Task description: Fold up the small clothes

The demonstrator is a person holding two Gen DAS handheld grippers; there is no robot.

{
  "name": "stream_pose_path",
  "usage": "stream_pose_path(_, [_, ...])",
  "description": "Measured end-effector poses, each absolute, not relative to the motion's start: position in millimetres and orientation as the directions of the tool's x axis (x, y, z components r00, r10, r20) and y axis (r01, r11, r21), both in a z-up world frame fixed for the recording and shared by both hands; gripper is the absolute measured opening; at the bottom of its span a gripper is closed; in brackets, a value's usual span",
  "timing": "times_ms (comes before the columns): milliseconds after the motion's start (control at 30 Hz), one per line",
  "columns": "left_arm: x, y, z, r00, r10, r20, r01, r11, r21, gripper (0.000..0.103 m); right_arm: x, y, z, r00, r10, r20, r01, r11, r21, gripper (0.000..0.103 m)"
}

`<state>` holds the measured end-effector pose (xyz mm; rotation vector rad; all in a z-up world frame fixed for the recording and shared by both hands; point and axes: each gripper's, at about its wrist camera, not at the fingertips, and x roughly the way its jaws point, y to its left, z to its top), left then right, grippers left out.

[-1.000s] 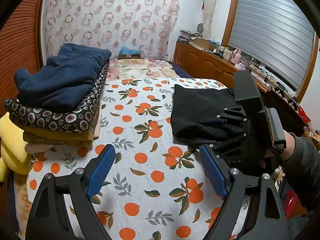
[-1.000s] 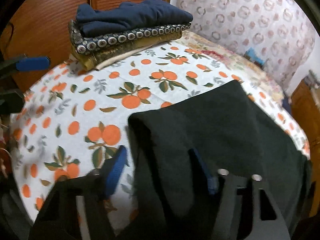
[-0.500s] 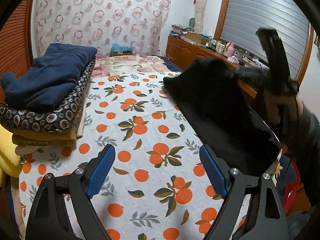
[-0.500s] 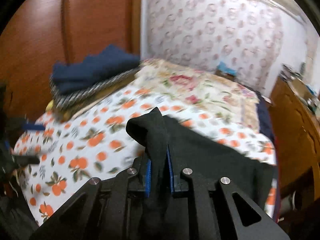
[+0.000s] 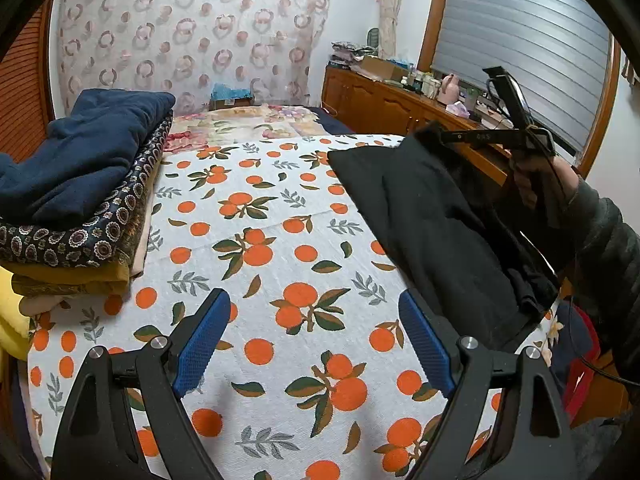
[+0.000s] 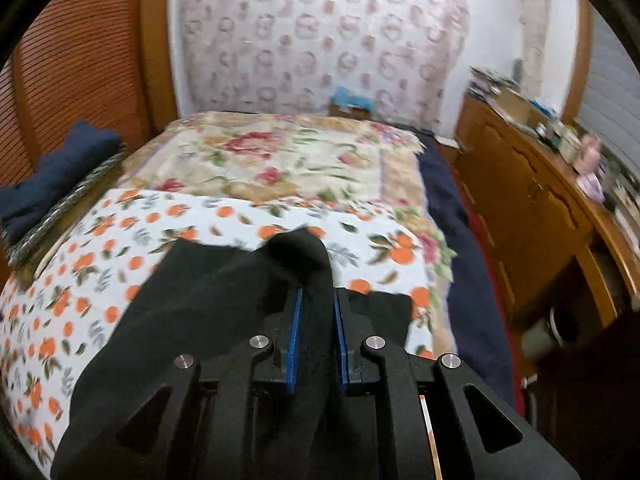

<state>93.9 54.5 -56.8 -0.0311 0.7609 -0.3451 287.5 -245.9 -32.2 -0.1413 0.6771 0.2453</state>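
A black garment (image 5: 432, 216) lies along the right side of the orange-print bedsheet (image 5: 256, 240), its far corner lifted off the bed. My right gripper (image 5: 436, 134), held by a hand (image 5: 536, 176), has that corner bunched between its blue pads (image 6: 294, 332). In the right wrist view the black garment (image 6: 208, 300) fills the narrow gap of the right gripper (image 6: 316, 300), whose jaws are opening slightly. My left gripper (image 5: 314, 308) hovers open over bare sheet near the front, holding nothing, left of the garment.
A stack of folded clothes (image 5: 80, 168) topped by a navy piece sits at the bed's left edge, also visible as the folded stack (image 6: 52, 176). A floral cover (image 6: 280, 160) lies beyond. A cluttered wooden cabinet (image 5: 384, 96) runs along the right.
My right gripper shut on the black garment's edge, lifted it and carried it up and toward the far right, rolling as it went. The left gripper stayed open, drifting slightly.
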Motion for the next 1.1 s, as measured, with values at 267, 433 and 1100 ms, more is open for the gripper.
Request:
stream_pose_path(267, [95, 46, -59, 0.666, -0.326, -0.671, 0.303, 0.94, -0.157, 0.086, 297, -240, -33, 0.744, 0.173, -0.646, -0.233, 0.972, -0.009, 0.041])
stream_pose_path(433, [96, 37, -62, 0.664, -0.326, -0.673, 0.305, 0.94, -0.154, 0.086, 303, -236, -48, 0.688, 0.199, -0.698, -0.27, 0.963, 0.008, 0.042])
stream_pose_path(1100, [95, 5, -66, 0.644, -0.357, -0.676, 0.347, 0.925, -0.158, 0.086, 257, -270, -41, 0.773, 0.147, -0.617, -0.214, 0.976, -0.037, 0.04])
